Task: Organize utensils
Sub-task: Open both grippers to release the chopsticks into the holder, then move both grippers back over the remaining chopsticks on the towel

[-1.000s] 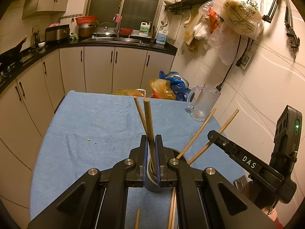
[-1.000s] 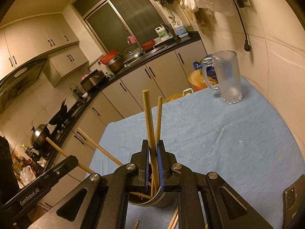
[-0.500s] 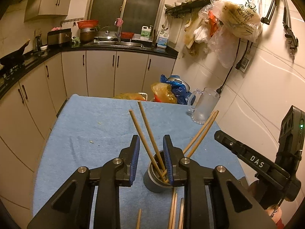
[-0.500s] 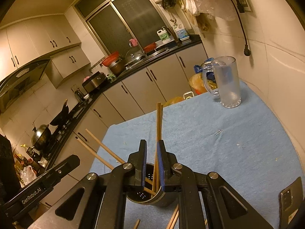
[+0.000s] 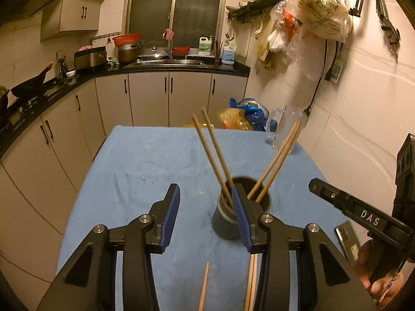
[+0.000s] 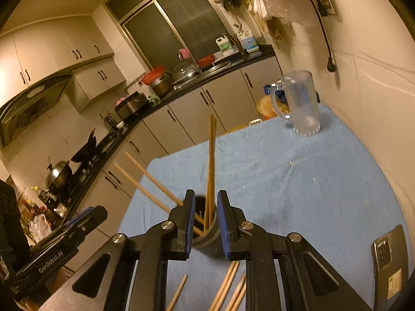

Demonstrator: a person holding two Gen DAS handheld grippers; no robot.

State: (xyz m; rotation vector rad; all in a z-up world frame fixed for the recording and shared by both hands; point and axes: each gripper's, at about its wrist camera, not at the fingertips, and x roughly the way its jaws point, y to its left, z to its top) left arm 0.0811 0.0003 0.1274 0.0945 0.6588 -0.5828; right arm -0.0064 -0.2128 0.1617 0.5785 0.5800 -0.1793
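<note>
A dark round utensil holder (image 5: 228,217) stands on the blue cloth and holds two pairs of wooden chopsticks (image 5: 215,155), one pair leaning left and one (image 5: 277,160) leaning right. My left gripper (image 5: 205,220) is open and empty, just in front of the holder and a little to its left. My right gripper (image 6: 206,223) is open and empty, its jaws standing either side of the holder (image 6: 207,238) with a chopstick pair (image 6: 211,165) upright between them. Loose chopsticks (image 6: 228,290) lie on the cloth near me, also in the left wrist view (image 5: 203,287).
A glass mug (image 6: 301,103) stands at the far right of the table (image 6: 324,186). A phone (image 6: 387,261) lies at the right front edge. Kitchen cabinets (image 5: 155,98) and a tiled wall (image 5: 363,119) surround the table.
Both grippers were shut on chopstick pairs above the holder; both have opened and let them drop in. The left gripper has drawn back and to the left.
</note>
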